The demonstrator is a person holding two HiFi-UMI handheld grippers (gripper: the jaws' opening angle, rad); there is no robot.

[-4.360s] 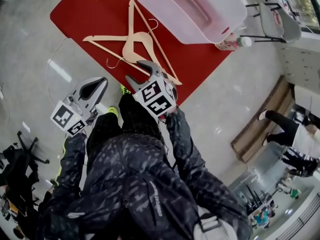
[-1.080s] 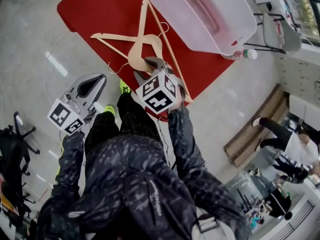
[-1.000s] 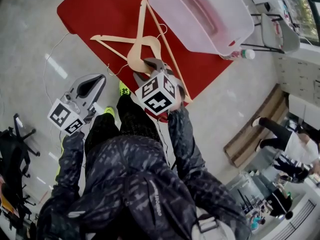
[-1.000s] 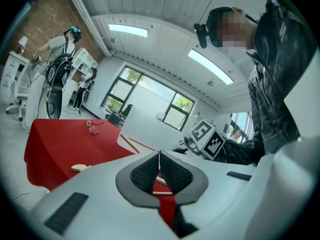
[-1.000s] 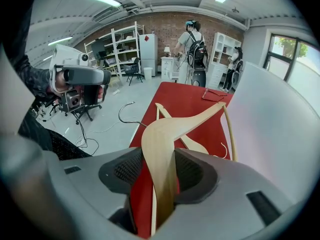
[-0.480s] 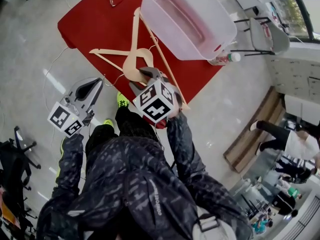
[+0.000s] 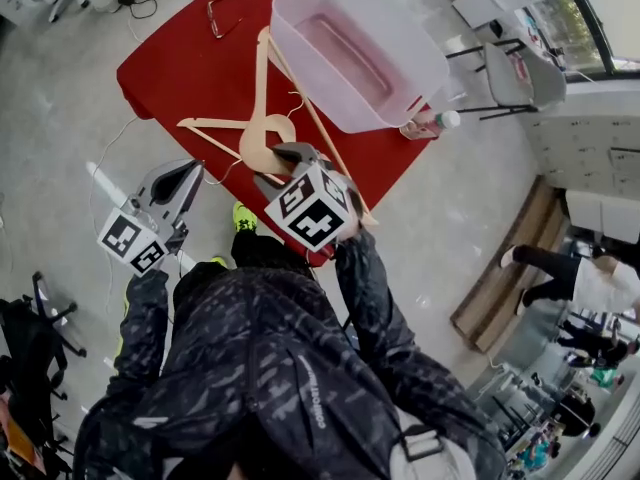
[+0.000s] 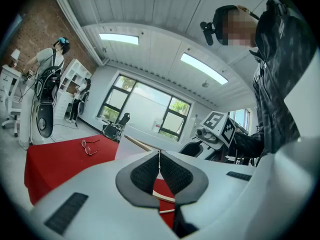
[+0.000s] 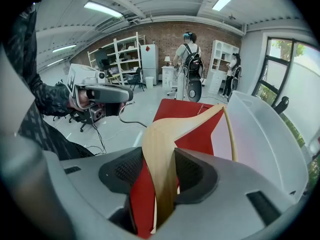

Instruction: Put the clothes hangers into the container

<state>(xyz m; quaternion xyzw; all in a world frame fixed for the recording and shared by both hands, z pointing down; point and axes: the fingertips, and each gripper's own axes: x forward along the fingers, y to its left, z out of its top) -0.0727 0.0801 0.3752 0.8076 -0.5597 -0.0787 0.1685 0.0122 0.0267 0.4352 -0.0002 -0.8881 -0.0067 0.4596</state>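
1. On the red table (image 7: 170,68), toward its far right corner, I see the translucent, pink-tinted container (image 7: 350,58). It stands upright and empty, with only its own bare floor showing inside.
2. Just in front of the container, two wooden hangers cross each other on the near half of the table, both outside it.
3. I have the right gripper (image 7: 285,158) angled down over that crossing. Its jaws stand partly spread and pinch the broad curved shoulder of the held hanger (image 7: 262,88), with a pad on either face of the wood.
4. From the right gripper view, the held hanger arches up and away from the jaws toward the container's near wall. Its thin bar runs alongside that wall. I cannot be sure whether the far tip touches the wall or only sits just beside it.
5. The second hanger (image 7: 215,126) lies under the held one, with one arm pointing toward the table's left edge.
6. My left gripper (image 7: 190,171) hangs off the table's near left corner, apart from both hangers. Its jaws are pressed together, pad against pad, with nothing between them.
7. A pair of glasses (image 7: 222,8) lies on the far side of the table, left of the container.
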